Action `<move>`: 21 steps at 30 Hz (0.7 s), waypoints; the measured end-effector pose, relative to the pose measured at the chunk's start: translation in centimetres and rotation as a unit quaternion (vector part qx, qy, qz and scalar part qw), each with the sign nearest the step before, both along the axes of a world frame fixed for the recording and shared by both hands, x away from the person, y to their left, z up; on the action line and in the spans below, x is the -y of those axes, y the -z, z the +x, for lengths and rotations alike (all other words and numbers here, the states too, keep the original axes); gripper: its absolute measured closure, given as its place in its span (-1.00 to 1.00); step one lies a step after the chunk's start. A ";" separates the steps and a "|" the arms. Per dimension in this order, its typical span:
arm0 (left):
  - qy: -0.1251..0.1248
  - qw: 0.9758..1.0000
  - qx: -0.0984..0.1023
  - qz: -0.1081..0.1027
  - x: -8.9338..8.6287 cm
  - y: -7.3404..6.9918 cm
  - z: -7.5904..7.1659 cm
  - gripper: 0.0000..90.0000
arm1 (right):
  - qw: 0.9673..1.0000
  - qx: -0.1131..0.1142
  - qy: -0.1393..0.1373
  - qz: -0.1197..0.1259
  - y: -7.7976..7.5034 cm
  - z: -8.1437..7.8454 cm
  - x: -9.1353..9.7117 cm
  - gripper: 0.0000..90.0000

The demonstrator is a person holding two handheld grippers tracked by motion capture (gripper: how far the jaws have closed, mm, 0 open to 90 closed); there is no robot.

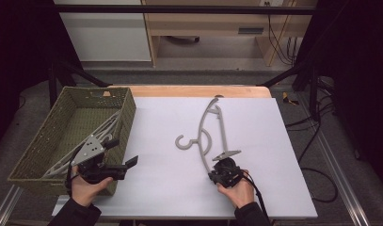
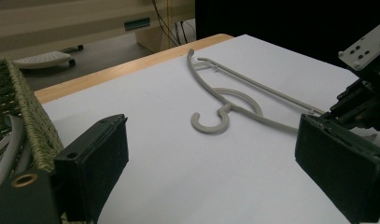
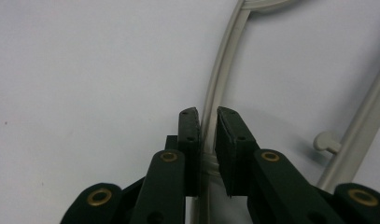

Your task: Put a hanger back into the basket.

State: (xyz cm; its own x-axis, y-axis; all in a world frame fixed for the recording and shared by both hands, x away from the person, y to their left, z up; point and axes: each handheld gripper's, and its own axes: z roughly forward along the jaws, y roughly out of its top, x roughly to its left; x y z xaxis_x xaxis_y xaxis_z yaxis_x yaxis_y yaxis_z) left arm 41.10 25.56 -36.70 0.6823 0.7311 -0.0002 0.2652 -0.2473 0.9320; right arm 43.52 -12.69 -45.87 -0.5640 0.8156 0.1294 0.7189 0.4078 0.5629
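High view: smooth grey plastic hanger lies on the matte white table right of the woven green basket; right gripper pinches its curved arm, left gripper gapes wide, empty.

A grey hanger is laid on the white sheet, its hook turned left. Its near end is clamped by the right gripper. The left gripper is held with jaws apart beside a green basket, in which more hangers are kept.
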 end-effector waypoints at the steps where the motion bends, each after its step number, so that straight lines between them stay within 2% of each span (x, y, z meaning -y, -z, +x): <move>1: 0.001 1.000 -0.001 0.001 0.0 0.0 0.0 -0.79 | 1.000 -0.003 0.000 0.006 0.0 -0.1 0.4 0.78; 4: 0.001 1.000 -0.002 0.005 0.2 0.1 0.1 -0.79 | 1.000 -0.003 0.002 0.013 0.1 -0.2 1.0 0.77; 8: 0.002 1.000 -0.002 0.005 0.2 0.2 0.0 -0.79 | 1.000 0.007 -0.001 0.020 -0.3 0.0 0.9 0.51; 11: 0.002 1.000 -0.002 0.004 0.2 0.1 0.0 -0.79 | 1.000 0.028 0.003 0.006 -0.7 0.4 0.6 0.38; 15: 0.003 1.000 -0.002 0.004 0.2 0.1 0.0 -0.79 | 1.000 0.015 0.006 -0.002 -0.6 1.3 -0.4 0.38; 18: 0.003 1.000 -0.004 0.004 0.2 0.2 0.1 -0.79 | 1.000 0.012 0.006 -0.021 -0.1 1.8 -0.8 0.44; 19: 0.004 1.000 -0.004 0.005 0.2 0.2 0.1 -0.79 | 1.000 0.008 0.013 -0.025 0.0 1.8 -1.0 0.45; 20: 0.004 1.000 -0.005 0.006 0.2 0.2 0.1 -0.79 | 1.000 0.007 0.008 -0.025 0.1 1.9 -1.0 0.48; 21: 0.004 1.000 -0.005 0.006 0.3 0.3 0.1 -0.79 | 0.999 0.002 0.016 -0.032 0.2 1.9 -1.2 0.51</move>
